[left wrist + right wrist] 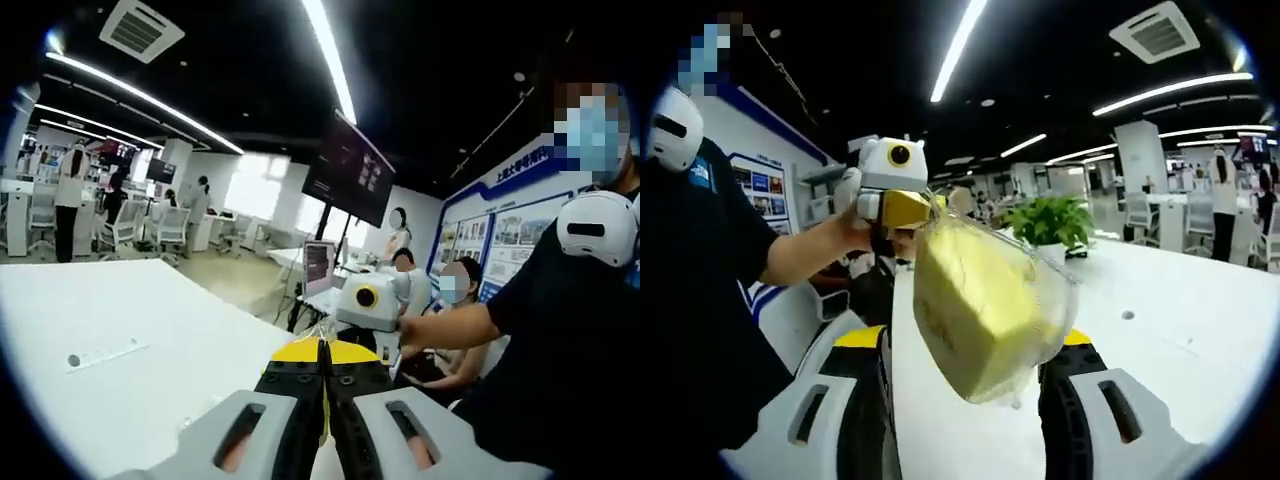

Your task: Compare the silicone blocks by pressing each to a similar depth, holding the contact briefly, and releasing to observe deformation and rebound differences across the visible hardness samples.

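- Broadly, a white worktop (120,330) spreads under both my claws, in an open office with long ceiling light strips, a dark hanging screen (350,170) and people seated past the worktop's far edge.
- A potted plant (1052,222) stands on the worktop beyond the block, with white chairs and a standing person further back.
- One yellow silicone block (975,300) sits inside a clear plastic bag (1045,290), hanging above the worktop, well clear of the plant.
- The block's long axis runs on a slant in the right gripper view, from the upper end near my left claw down to its lower end between my right claw's jaws.
- My left claw (930,205) reaches in above the block, my hand (855,235) wrapped round its body, forearm stretched out level; its jaws are closed together, pinching the top of the bag.
- From the left gripper view, my left claw (324,390) shows its jaws pressed together on a thin edge of plastic.
- My right claw (975,400) sits below the block with jaws spread wide, either side of its lower end; I cannot tell whether they touch it.
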Motion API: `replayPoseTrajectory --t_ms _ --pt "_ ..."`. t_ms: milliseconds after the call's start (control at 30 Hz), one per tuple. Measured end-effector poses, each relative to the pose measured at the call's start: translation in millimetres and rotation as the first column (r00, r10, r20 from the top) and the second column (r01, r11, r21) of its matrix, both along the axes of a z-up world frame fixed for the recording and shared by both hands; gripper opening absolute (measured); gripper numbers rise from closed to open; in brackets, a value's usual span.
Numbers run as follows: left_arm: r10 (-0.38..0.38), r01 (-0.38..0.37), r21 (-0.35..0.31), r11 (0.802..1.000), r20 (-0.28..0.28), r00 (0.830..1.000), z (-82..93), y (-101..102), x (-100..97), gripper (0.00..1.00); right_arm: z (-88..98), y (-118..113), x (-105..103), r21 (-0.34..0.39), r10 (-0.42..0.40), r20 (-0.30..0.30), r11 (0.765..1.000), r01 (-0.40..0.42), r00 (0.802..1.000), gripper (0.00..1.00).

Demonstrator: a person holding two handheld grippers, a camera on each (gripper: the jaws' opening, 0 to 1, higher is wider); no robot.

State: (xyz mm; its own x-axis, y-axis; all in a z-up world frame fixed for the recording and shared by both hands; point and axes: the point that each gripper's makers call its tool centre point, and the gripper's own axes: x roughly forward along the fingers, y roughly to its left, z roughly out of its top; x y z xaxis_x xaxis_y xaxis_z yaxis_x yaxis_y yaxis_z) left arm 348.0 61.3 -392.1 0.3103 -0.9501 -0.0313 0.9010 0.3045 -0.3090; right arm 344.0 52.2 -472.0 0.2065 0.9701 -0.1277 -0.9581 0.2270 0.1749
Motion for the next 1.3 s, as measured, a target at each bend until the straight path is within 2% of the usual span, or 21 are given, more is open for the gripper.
replayPoseTrajectory --t_ms 67,200,267,333,400,467,533,667,767,800,900,1000,1100,1300 --pt "-0.002 0.002 -0.006 1.0 -0.003 1.0 0.1 1 -0.7 0.0 0.0 -1 1 0.015 -0.021 -0.011 1.0 0.021 1.0 0.65" --pt "0.012 -0.012 -0.016 1.0 -0.008 1.0 -1.7 4 0.4 0.0 -4.2 -7 5 0.014 -0.079 0.005 0.997 0.079 0.997 0.83" --pt "0.011 -0.012 -0.021 1.0 -0.015 1.0 -3.3 5 0.0 0.0 -4.6 -11 8 0.02 -0.118 -0.003 0.993 0.118 0.993 0.88" --pt "0.021 -0.021 -0.025 0.999 -0.019 1.0 -4.2 7 1.5 0.0 0.1 -16 15 0.051 -0.171 0.015 0.984 0.17 0.985 0.95" --pt "0.023 -0.024 -0.03 0.999 -0.029 0.999 -5.5 8 1.5 0.0 3.6 -22 19 0.072 -0.206 0.019 0.976 0.204 0.978 0.96" --pt "0.026 -0.027 -0.032 0.999 -0.035 0.999 -6.8 10 1.5 0.0 5.9 -27 18 0.09 -0.217 -0.003 0.972 0.216 0.976 0.96" --pt "0.036 -0.037 -0.033 0.999 -0.039 0.999 -8.1 12 2.2 0.0 5.6 -35 21 0.08 -0.255 -0.006 0.964 0.255 0.967 0.96" --pt "0.05 -0.052 -0.038 0.998 -0.051 0.997 -11.4 18 2.5 0.0 3.9 -59 21 0.044 -0.323 0.076 0.946 0.32 0.943 0.96" --pt "0.06 -0.062 -0.04 0.997 -0.059 0.996 -13.5 23 3.9 0.0 1.6 -77 15 0.031 -0.344 0.079 0.939 0.342 0.936 0.96" --pt "0.069 -0.072 -0.04 0.997 -0.06 0.996 -14.6 25 5.2 0.0 -1.7 -89 17 0.005 -0.381 0.096 0.924 0.382 0.92 0.96" --pt "0.084 -0.088 -0.044 0.995 -0.073 0.994 -17.8 29 9.1 0.0 -3.1 -102 14 0.0 -0.402 0.115 0.914 0.405 0.908 0.96" --pt "0.098 -0.102 -0.047 0.994 -0.085 0.992 -21.2 31 10.7 0.0 -4.1 -121 12 -0.006 -0.453 0.122 0.889 0.458 0.883 0.96" --pt "0.107 -0.113 -0.054 0.992 -0.099 0.989 -25.0 33 11.6 0.0 -7.0 -134 8 -0.021 -0.485 0.165 0.869 0.494 0.859 0.92" --pt "0.124 -0.133 -0.06 0.989 -0.135 0.983 -35.6 36 14.2 0.0 -23.9 -154 -9 -0.002 -0.536 0.155 0.84 0.543 0.83 0.96"
